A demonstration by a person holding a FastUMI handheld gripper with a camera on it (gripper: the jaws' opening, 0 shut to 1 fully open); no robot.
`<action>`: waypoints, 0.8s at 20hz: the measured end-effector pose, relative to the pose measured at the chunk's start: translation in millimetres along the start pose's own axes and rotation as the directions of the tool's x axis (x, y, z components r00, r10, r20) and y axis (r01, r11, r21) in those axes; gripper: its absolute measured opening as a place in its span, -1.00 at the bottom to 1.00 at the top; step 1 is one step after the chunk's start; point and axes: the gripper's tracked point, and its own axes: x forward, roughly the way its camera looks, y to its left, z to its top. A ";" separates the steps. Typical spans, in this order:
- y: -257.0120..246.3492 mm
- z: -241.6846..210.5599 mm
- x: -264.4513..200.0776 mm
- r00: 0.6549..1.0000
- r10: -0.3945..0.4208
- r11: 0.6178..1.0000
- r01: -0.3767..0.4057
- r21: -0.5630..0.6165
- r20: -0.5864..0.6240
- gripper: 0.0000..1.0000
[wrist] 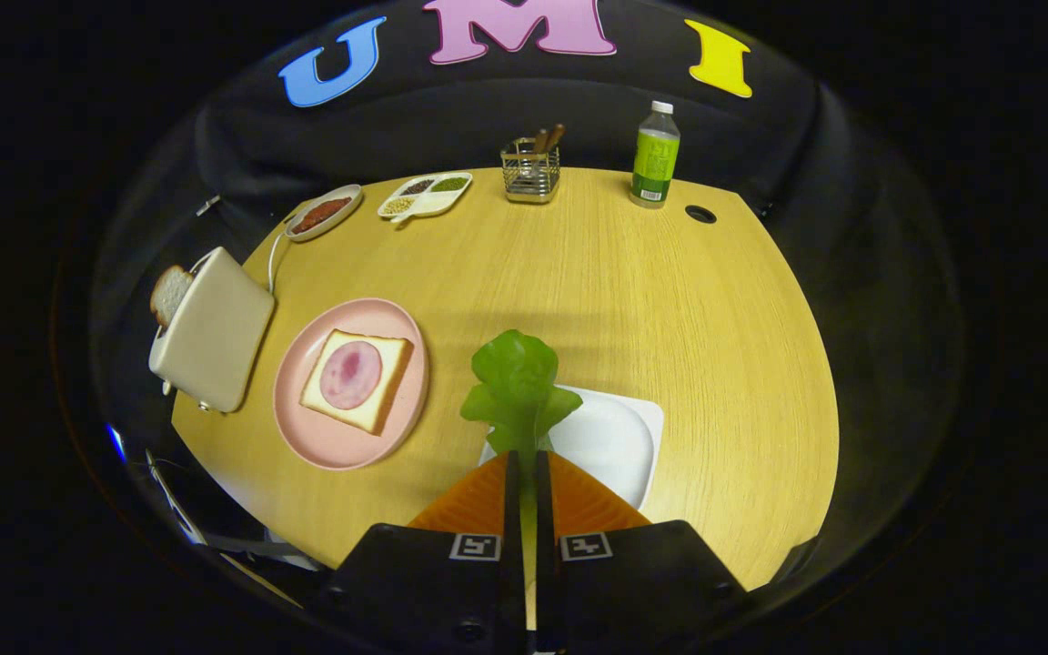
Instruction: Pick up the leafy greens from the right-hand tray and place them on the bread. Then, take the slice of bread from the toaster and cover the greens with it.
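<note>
My gripper [524, 464] is shut on the leafy greens [517, 387], pinching the stem between its orange fingers [488, 500]. The leaf sticks up ahead of the fingertips, lifted above the white tray [619, 441]. Left of the fingers lies a pink plate [306, 437] holding a slice of bread [387, 382] topped with a round slice of ham [350, 374]. Further left stands a cream toaster [215, 332] with a slice of bread [169, 293] poking out of its slot.
At the far edge of the wooden table [633, 291] stand a green bottle [655, 156], a wire holder with sticks [530, 169], a divided dish of seeds [425, 194] and a small dish of red grains [323, 213]. A cable hole [700, 214] sits near the bottle.
</note>
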 end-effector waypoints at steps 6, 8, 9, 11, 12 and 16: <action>69.4 29.6 -17.7 0.997 0.047 0.999 -0.046 -0.016 0.057 -0.82; 94.2 34.8 -17.0 0.996 0.068 0.997 -0.066 -0.031 0.064 -0.82; 105.7 37.2 -16.5 0.995 0.079 0.996 -0.077 -0.039 0.066 -0.82; 128.6 43.5 -12.9 0.993 0.099 0.994 -0.096 -0.055 0.069 -0.82; 139.1 45.8 -10.9 0.992 0.107 0.993 -0.103 -0.063 0.068 -0.82; 170.2 60.1 -0.7 0.990 0.124 0.990 -0.118 -0.083 0.071 -0.82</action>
